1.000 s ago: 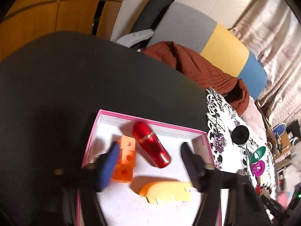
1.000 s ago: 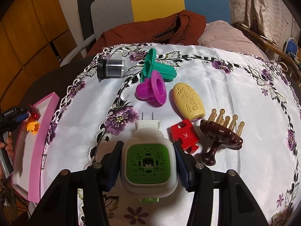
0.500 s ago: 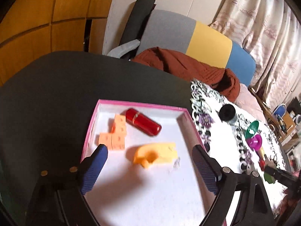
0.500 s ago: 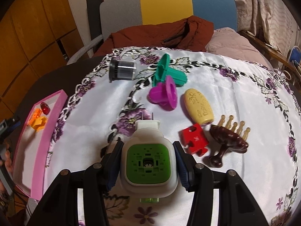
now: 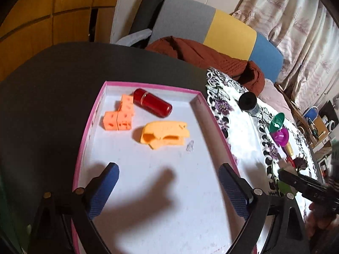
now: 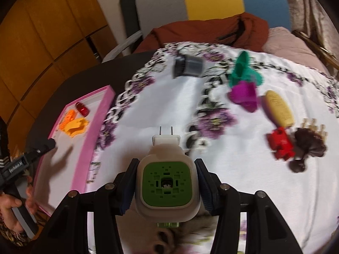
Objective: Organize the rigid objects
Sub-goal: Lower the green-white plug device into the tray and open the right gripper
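Pink tray (image 5: 89, 127): red tube (image 5: 152, 105), orange blocks (image 5: 119, 116), yellow piece (image 5: 164, 134) at its far end. Left gripper (image 5: 168, 188): jaws just opened wide, nothing between them, over tray floor. Right gripper (image 6: 166, 185): clamped on white-and-green plug (image 6: 167, 180) above flowered cloth (image 6: 233, 158).

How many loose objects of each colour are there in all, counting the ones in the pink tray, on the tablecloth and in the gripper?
Orange: 2, block piece and flat piece
Red: 2, capsule and puzzle piece
Green: 1, funnel
Magenta: 1, funnel
Yellow: 1, oval
Dark brown: 1, massager
Grey-black: 1, cylinder
White-green: 1, plug device
Total: 10
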The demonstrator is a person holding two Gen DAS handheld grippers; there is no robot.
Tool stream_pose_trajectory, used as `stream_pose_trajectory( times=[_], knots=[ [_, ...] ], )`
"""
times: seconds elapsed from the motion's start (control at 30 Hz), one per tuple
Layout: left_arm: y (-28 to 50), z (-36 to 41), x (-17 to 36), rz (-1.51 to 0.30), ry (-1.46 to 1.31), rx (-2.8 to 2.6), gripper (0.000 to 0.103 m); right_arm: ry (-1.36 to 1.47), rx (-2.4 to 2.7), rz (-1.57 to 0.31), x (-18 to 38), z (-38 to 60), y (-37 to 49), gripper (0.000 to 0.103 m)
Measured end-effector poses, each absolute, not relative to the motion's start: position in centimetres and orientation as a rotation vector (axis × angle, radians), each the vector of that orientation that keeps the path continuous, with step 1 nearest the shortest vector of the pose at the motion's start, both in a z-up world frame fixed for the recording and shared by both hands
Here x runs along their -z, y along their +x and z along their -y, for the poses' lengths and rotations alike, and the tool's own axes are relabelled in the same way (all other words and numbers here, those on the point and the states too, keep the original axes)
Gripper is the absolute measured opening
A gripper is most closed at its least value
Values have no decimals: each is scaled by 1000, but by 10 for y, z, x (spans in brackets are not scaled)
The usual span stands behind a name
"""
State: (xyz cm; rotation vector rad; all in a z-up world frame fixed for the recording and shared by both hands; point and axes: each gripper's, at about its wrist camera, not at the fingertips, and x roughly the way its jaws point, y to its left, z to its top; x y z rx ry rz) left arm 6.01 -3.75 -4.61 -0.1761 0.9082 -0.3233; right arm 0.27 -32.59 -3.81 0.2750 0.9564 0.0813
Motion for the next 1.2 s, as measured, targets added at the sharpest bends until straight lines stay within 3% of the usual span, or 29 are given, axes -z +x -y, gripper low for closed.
stream_pose_trajectory(
  times=[0.6,1.2],
  knots=[
    [47,20,55,-931,-127,273,97,168,-271,-938,19,201,72,53],
    [37,12,54,-930,-121,279,99,38,-181,-978,42,156,156,52]
  ],
)
